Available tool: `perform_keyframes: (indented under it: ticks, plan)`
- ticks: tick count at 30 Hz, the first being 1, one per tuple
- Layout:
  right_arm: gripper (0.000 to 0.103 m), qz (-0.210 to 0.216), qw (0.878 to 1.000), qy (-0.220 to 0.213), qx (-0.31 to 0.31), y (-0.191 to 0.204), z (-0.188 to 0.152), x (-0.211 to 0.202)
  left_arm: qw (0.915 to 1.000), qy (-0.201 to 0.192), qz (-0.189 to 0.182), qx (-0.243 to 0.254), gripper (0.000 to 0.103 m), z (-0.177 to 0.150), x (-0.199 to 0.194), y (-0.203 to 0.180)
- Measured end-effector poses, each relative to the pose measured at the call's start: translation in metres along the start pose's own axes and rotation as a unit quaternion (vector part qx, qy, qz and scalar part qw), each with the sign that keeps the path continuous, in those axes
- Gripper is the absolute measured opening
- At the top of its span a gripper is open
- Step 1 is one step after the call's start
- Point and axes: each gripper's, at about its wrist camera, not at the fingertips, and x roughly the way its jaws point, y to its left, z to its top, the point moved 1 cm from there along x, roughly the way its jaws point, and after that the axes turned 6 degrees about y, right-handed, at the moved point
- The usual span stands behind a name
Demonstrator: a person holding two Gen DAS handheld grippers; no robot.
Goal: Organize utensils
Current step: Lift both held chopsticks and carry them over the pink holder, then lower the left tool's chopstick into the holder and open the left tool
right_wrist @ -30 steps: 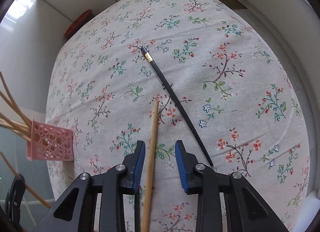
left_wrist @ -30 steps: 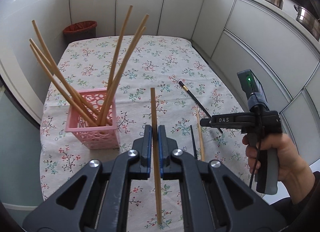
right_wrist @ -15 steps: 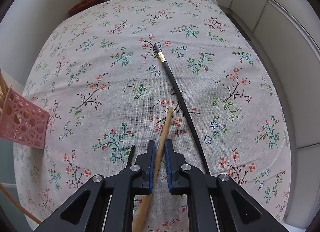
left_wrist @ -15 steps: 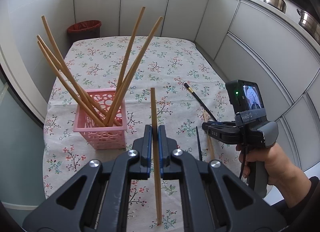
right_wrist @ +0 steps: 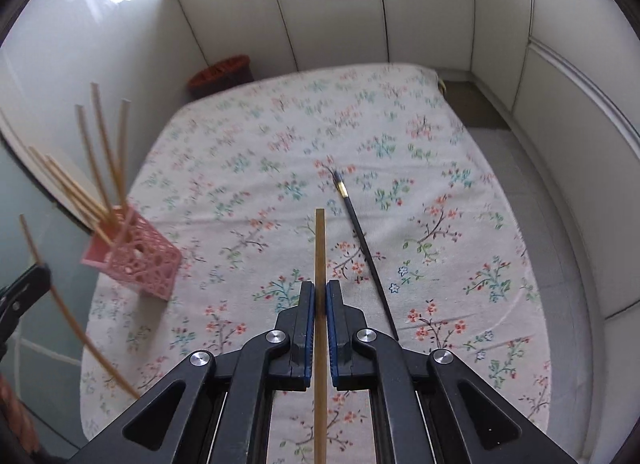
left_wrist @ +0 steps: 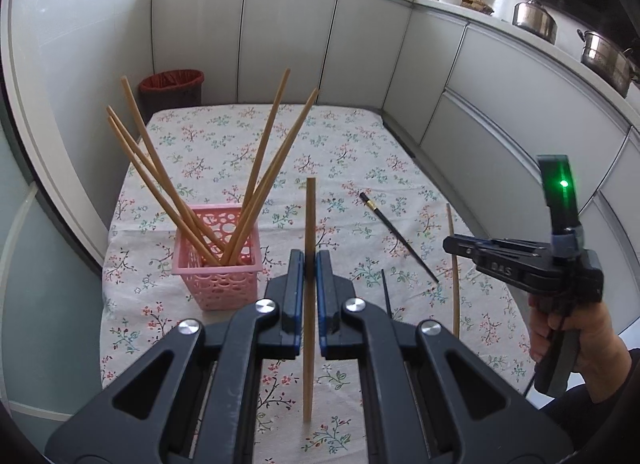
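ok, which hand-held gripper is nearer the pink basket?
Left. The left hand-held gripper, shut on a wooden chopstick, sits just right of the pink basket; the right hand-held gripper is further right.

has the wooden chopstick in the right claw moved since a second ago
Yes. The wooden chopstick has been lifted off the tablecloth, away from the black chopstick it lay beside.

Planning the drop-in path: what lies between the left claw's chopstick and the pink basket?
Only bare floral tablecloth separates the wooden chopstick in the left claw from the pink basket; the left wrist view shows this.
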Motion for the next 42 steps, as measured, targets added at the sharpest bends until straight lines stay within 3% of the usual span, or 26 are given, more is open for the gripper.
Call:
perform_keyframes:
  ticks: [12,18,24,34,42]
  plan:
    - [0.006,0.05,0.988,-0.142,-0.029,0.014,-0.008,-0.108,0.996,-0.088,-0.012,-0.009,0.007,0.004,-0.045,0.0]
    - [0.006,0.071,0.98,-0.184,-0.034,0.023,-0.006,-0.132,0.9887,-0.146,-0.004,-0.031,0.007,0.012,-0.066,0.011]
    - [0.006,0.083,0.976,-0.196,-0.041,0.03,-0.005,-0.141,0.9755,-0.21,0.007,-0.067,0.007,0.016,-0.089,0.032]
    - [0.006,0.105,0.973,-0.198,-0.051,0.04,-0.005,-0.142,0.9554,-0.267,0.04,-0.12,0.007,0.019,-0.095,0.064]
    - [0.006,0.106,0.974,-0.188,-0.062,0.051,-0.006,-0.133,0.9508,-0.27,0.058,-0.14,0.007,0.025,-0.073,0.069]
